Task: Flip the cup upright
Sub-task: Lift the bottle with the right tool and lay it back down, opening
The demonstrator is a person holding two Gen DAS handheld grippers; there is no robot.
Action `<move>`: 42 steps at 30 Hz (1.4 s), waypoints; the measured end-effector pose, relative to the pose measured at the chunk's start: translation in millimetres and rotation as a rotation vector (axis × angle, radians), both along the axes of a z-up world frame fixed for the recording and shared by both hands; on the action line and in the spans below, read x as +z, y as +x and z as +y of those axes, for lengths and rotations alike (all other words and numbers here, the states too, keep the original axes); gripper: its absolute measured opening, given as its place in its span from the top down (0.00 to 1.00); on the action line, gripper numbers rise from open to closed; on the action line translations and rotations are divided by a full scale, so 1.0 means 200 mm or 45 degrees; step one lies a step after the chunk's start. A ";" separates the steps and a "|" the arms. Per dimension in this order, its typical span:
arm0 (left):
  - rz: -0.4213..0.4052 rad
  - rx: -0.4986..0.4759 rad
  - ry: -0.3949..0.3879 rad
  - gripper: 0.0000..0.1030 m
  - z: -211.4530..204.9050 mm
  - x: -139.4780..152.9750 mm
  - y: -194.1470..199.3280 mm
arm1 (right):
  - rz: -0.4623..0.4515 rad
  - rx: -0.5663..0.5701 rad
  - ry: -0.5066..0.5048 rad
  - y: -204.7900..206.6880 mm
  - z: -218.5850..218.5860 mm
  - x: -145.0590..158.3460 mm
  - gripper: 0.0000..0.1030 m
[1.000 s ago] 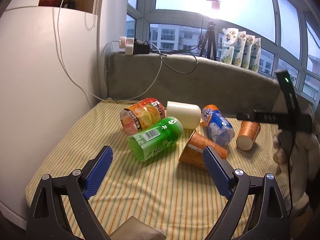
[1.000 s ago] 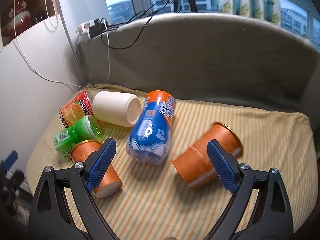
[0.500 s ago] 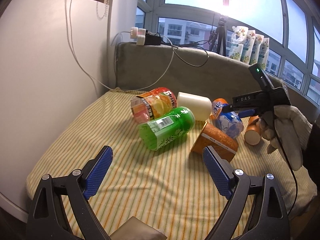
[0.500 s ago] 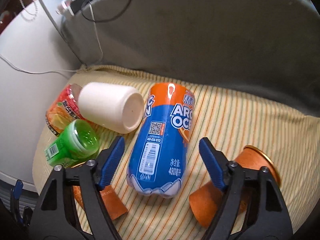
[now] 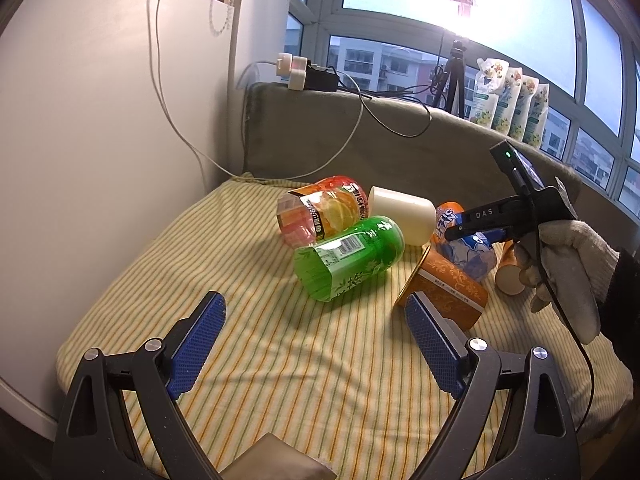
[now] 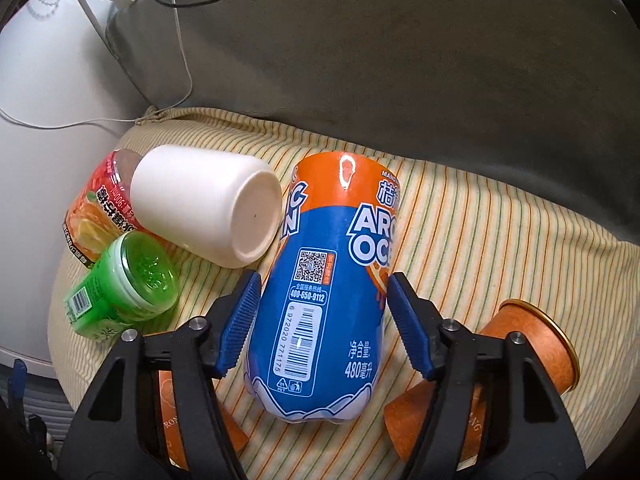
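Striped yellow cushion point(image 5: 280, 360) set against a grey upholstered backrest point(image 6: 400, 60), carrying six toppled containers in a loose cluster. Blue-and-orange labelled plastic cup point(image 6: 324, 292) on its side at the centre of the right wrist view, orange end toward the backrest, lying between the blue-padded fingers point(image 6: 240, 320) of the right gripper point(image 6: 322, 322); fingers drawn close along both flanks of the cup, contact not clearly resolved. Plain white cylindrical cup point(image 6: 208, 204) on its side just left of the blue one, flat base facing the camera. Translucent green labelled cup point(image 6: 124, 292) in front of the white one, and an orange-and-red fruit-print cup point(image 6: 96, 208) behind it, touching. Two orange paper cups on their sides: one point(image 6: 532, 352) right of the right gripper with its gold rim showing, the other point(image 5: 444, 284) near the left gripper point(image 5: 316, 344). Left gripper held above bare cushion, fingers point(image 5: 196, 344) spread wide, nothing between them. Gloved right hand point(image 5: 568, 268) gripping the black handle of the right gripper. White cable point(image 5: 192, 128) hanging along the white wall panel point(image 5: 100, 140).
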State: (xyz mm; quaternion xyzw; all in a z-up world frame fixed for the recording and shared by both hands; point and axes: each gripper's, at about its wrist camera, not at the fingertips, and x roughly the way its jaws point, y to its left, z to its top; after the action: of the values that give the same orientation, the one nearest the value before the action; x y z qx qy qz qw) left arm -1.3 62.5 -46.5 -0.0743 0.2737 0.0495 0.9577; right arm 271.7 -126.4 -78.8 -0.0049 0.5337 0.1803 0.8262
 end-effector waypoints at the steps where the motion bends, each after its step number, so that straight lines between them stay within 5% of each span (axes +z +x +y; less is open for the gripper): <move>1: 0.000 0.001 -0.001 0.11 0.00 0.00 0.00 | 0.000 -0.005 0.005 0.00 0.00 0.00 0.36; 13: -0.012 -0.003 0.015 0.11 -0.02 0.02 -0.02 | -0.081 -0.021 0.133 -0.07 -0.12 0.17 0.39; 28: -0.018 -0.094 0.037 0.11 -0.16 0.06 -0.04 | -0.205 -0.015 0.293 -0.49 -0.38 0.49 0.39; 42: 0.097 -0.254 0.006 0.11 -0.34 0.01 -0.01 | 0.024 -0.150 0.383 -0.87 -0.56 0.12 0.39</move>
State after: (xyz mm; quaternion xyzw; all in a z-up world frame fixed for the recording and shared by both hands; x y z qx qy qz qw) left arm -4.2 -5.2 -44.2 -0.0423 0.3159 -0.0425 0.9469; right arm 96.7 -239.0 -55.0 0.1518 0.5079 0.2095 0.8217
